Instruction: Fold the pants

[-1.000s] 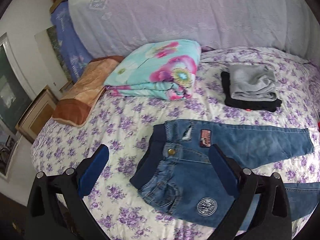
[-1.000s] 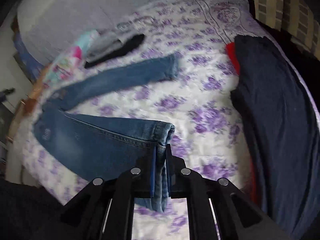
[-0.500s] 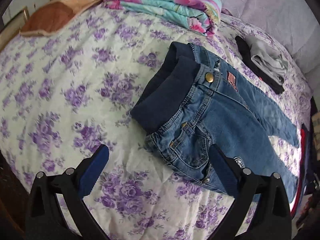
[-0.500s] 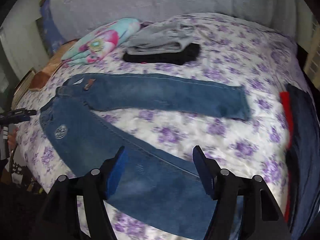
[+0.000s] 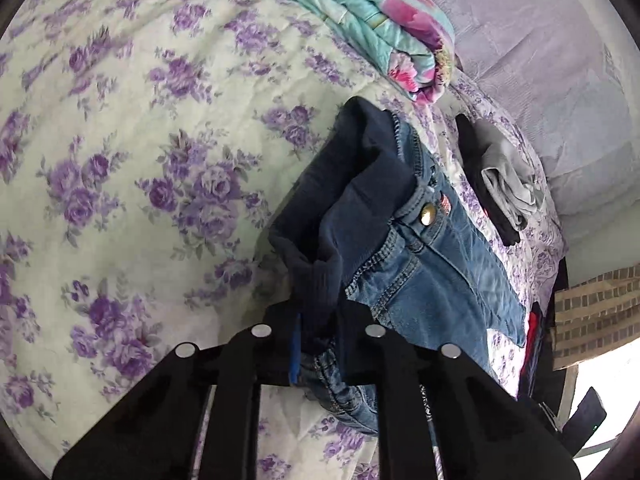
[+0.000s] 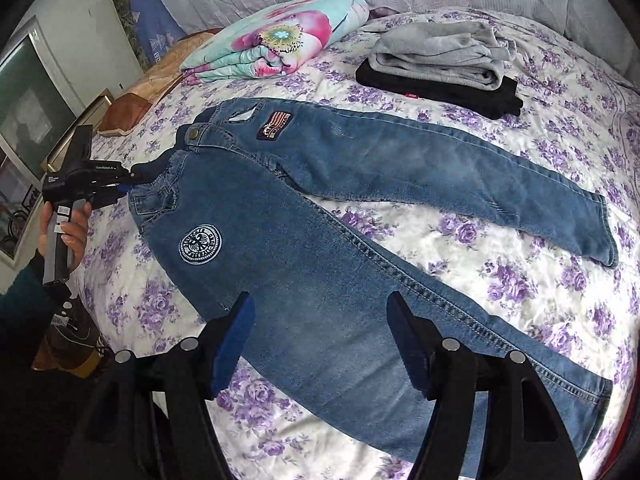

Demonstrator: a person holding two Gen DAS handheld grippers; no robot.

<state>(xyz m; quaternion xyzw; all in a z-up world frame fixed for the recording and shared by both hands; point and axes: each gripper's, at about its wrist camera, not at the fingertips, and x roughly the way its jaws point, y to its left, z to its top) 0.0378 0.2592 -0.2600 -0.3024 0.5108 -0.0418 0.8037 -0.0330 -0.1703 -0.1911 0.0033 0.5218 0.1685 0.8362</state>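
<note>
Small blue jeans [image 6: 332,208] with a dark navy waistband lie spread on the floral bedsheet [image 6: 500,264], legs apart and pointing right. My left gripper [image 5: 318,344] is shut on the waistband [image 5: 320,280] at its near corner; it also shows in the right wrist view [image 6: 124,188] at the waist's left edge. My right gripper [image 6: 322,344] is open and empty, hovering above the near leg.
A folded floral quilt [image 6: 276,40] and a brown pillow [image 6: 152,88] lie at the back left. A grey garment [image 6: 440,56] on a black one [image 6: 500,100] lies behind the jeans. A lilac cover [image 5: 540,60] drapes the headboard.
My left gripper moved down to the waistband and shut on it. My right gripper let go of the leg cuff, opened and pulled back above the near leg.
</note>
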